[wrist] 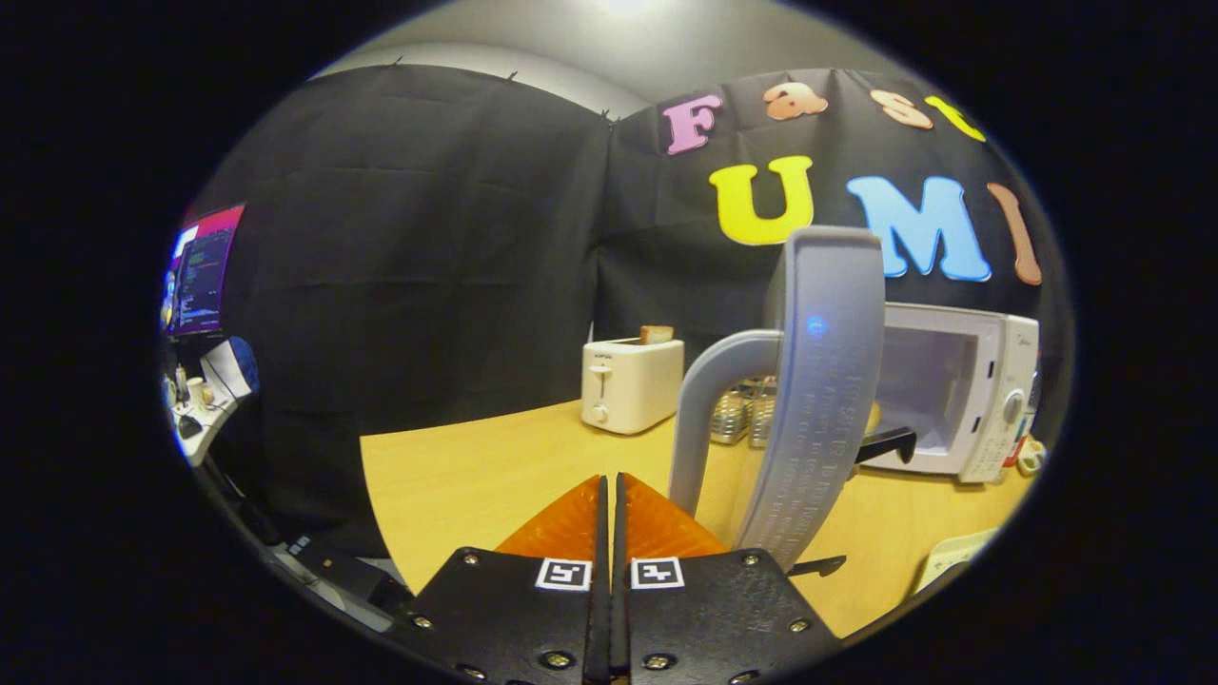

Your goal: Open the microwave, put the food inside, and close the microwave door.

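Note:
My gripper [611,480] is shut, its fingertips pressed together with nothing between them, low over the wooden table [476,476]. Just ahead and to the right of the fingers stands the microwave's open door [823,400], seen edge-on, with its curved grey handle [709,400] facing me. Two dark latch hooks [885,445] stick out from the door's edge. Beyond the door sits the white microwave [990,400] with its cavity [928,381] open. A small yellow shape [873,417] peeks out behind the door's edge; I cannot tell what it is.
A white toaster [631,383] with a slice of bread [657,334] in it stands at the back of the table. Clear ridged containers [742,414] sit behind the door. A desk with a monitor [202,271] lies far left, beyond the table's edge.

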The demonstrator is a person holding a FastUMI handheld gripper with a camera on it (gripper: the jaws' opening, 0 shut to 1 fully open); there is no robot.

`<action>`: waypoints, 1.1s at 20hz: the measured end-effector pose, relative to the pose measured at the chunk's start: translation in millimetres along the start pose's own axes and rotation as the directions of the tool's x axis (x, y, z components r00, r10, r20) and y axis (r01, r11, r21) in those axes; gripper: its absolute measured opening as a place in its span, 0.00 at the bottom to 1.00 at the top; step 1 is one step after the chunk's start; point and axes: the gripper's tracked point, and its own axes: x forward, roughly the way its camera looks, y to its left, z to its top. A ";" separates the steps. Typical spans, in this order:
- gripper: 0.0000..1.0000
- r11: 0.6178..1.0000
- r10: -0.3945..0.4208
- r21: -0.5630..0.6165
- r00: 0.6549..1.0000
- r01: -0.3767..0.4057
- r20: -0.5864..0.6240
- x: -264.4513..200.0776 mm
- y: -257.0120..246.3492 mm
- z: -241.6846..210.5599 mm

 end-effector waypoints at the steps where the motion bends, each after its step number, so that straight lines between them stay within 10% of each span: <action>1: 0.01 0.999 -0.049 -0.009 0.999 0.049 0.017 -1.7 -17.9 2.7; 22: 0.01 0.840 -0.539 0.034 0.840 0.542 -0.057 7.1 -290.5 8.2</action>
